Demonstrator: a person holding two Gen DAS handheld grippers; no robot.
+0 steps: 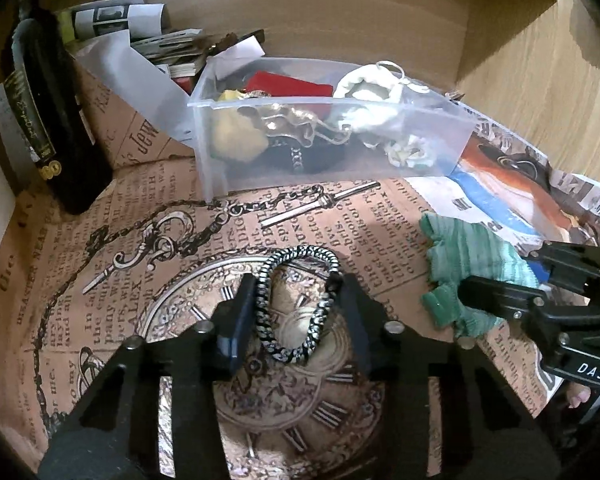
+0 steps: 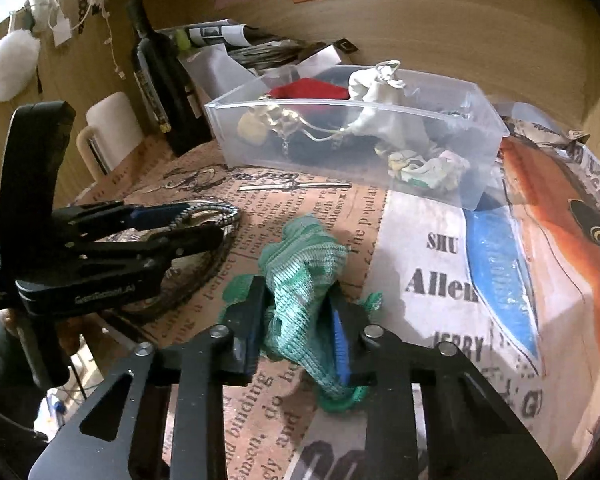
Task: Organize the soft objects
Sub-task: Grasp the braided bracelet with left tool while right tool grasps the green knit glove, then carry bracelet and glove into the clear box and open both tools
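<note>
A black-and-white braided loop (image 1: 300, 252) lies on the printed paper, squeezed into an oval between the pads of my left gripper (image 1: 296, 300), which is shut on it. In the right wrist view that left gripper (image 2: 204, 222) is at the left, with the loop (image 2: 220, 212) in its tips. A green knit cloth (image 2: 304, 252) is bunched between the pads of my right gripper (image 2: 296, 300), which is shut on it. The cloth (image 1: 468, 240) and right gripper (image 1: 500, 270) also show at the right of the left wrist view. Behind both stands a clear plastic bin (image 1: 340, 152) (image 2: 284, 109) holding a white pouch (image 2: 374, 84), red fabric and other soft items.
A dark bottle (image 1: 48, 112) (image 2: 160, 76) stands at the left beside a heap of papers (image 1: 140, 28). A white mug (image 2: 108, 128) sits left of the bottle. Wooden walls close the back and right. A fluffy white pom (image 2: 12, 68) hangs on the left wall.
</note>
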